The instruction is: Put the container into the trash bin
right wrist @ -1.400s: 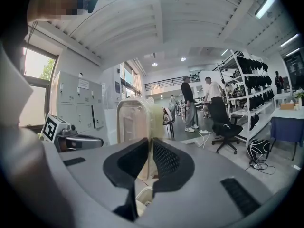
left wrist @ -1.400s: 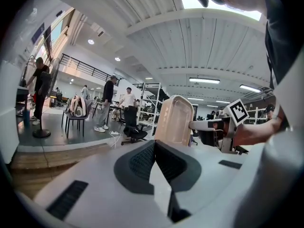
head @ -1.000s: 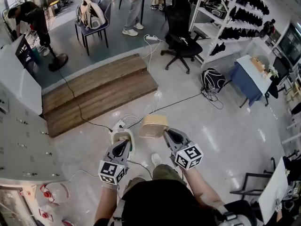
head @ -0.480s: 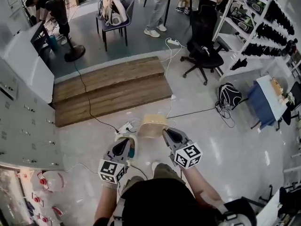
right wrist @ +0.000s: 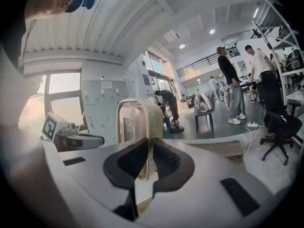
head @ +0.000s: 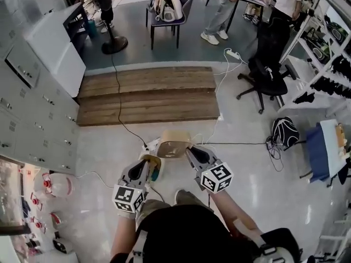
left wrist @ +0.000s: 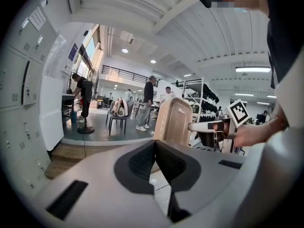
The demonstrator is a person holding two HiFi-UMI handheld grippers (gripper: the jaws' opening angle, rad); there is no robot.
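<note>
A beige plastic container [head: 174, 144] hangs above the floor ahead of me, tipped on its side. My right gripper [head: 190, 151] is shut on its rim. In the right gripper view the container's wall [right wrist: 137, 120] stands pinched between the jaws of the right gripper [right wrist: 151, 144]. My left gripper [head: 147, 164] is a little to the left of the container, apart from it. In the left gripper view the left gripper [left wrist: 155, 145] has its jaws closed together with nothing between them, and the container [left wrist: 173, 120] shows beyond them with the right gripper [left wrist: 211, 127] on it.
A low wooden platform [head: 148, 95] lies ahead, with grey lockers [head: 27, 108] on the left. Cables and a power strip [head: 152, 143] run across the floor under the container. A black office chair [head: 266, 78], a backpack [head: 285, 131] and shelves are at right; people stand at the back.
The view has swung left: platform and lockers have shifted right and nearer. Both grippers keep the same pose, and the container stays in the right one.
</note>
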